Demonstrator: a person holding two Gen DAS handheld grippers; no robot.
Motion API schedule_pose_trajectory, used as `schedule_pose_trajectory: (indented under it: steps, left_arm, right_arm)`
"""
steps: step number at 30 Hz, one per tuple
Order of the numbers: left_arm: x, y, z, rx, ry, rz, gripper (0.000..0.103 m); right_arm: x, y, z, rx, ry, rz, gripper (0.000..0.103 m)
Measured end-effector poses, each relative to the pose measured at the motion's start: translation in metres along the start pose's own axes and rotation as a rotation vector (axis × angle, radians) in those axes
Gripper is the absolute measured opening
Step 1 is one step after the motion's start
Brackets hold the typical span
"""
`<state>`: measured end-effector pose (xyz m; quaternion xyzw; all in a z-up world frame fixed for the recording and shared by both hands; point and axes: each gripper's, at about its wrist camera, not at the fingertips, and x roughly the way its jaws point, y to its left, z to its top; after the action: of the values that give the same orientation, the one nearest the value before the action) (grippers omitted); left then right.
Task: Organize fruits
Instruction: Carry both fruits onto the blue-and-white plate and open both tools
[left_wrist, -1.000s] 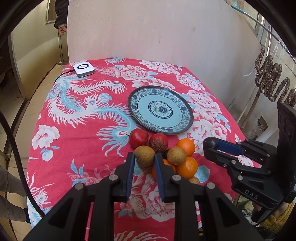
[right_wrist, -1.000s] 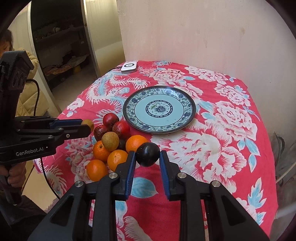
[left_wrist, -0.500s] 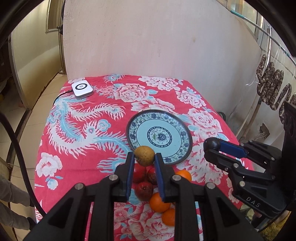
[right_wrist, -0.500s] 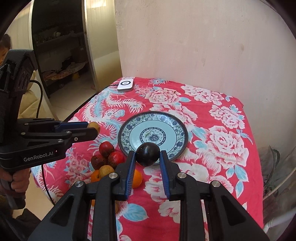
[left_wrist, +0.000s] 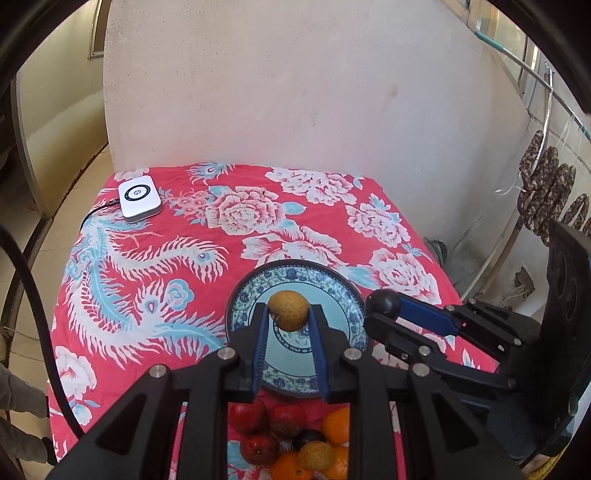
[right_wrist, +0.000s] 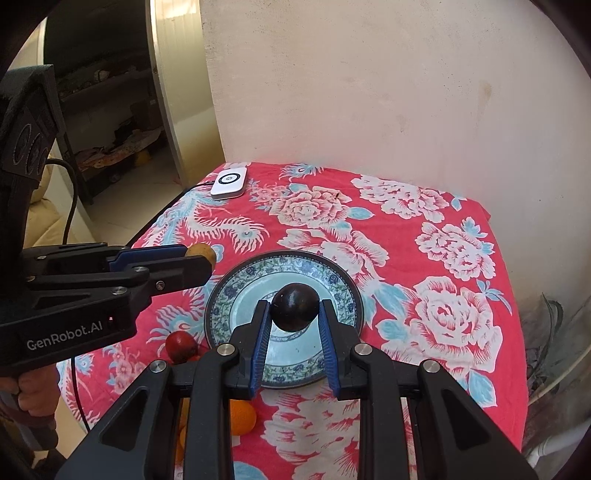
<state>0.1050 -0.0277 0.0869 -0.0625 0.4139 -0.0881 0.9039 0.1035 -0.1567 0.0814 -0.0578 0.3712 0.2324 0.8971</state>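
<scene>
My left gripper (left_wrist: 287, 312) is shut on a brown-yellow round fruit (left_wrist: 288, 310) and holds it high above the blue patterned plate (left_wrist: 243, 295). My right gripper (right_wrist: 294, 312) is shut on a dark, almost black round fruit (right_wrist: 294, 305) above the same plate (right_wrist: 343, 291). In the left wrist view the right gripper (left_wrist: 384, 302) shows at the right with its dark fruit. In the right wrist view the left gripper (right_wrist: 201, 254) shows at the left. A pile of red, orange and brown fruits (left_wrist: 291, 439) lies on the cloth below the plate, partly hidden by my fingers.
The table has a red flowered cloth (left_wrist: 147, 266). A white square device (left_wrist: 139, 193) with a cable lies at the far left corner. A plaster wall (left_wrist: 295, 92) stands behind the table. Dark sausages (left_wrist: 546, 195) hang at the right.
Both grippers have risen and moved forward with their fruits, from the fruit pile to above the plate. The pile now lies below and behind the fingers.
</scene>
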Motion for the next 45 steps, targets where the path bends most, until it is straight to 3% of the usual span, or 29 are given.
schedule_pose_trajectory:
  steps: [20,40,45]
  left_arm:
    - [0.081,0.012,0.013,-0.014,0.122,0.014,0.023]
    - [0.098,0.015,0.013,-0.033,0.147,0.005,0.023]
    - [0.098,0.014,0.014,-0.032,0.154,0.005,0.027]
  right_arm:
    - [0.071,-0.019,0.002,0.032,0.089,0.012,0.027]
    - [0.086,-0.021,0.003,0.012,0.101,-0.003,0.028]
    - [0.086,-0.023,0.003,0.017,0.101,-0.004,0.035]
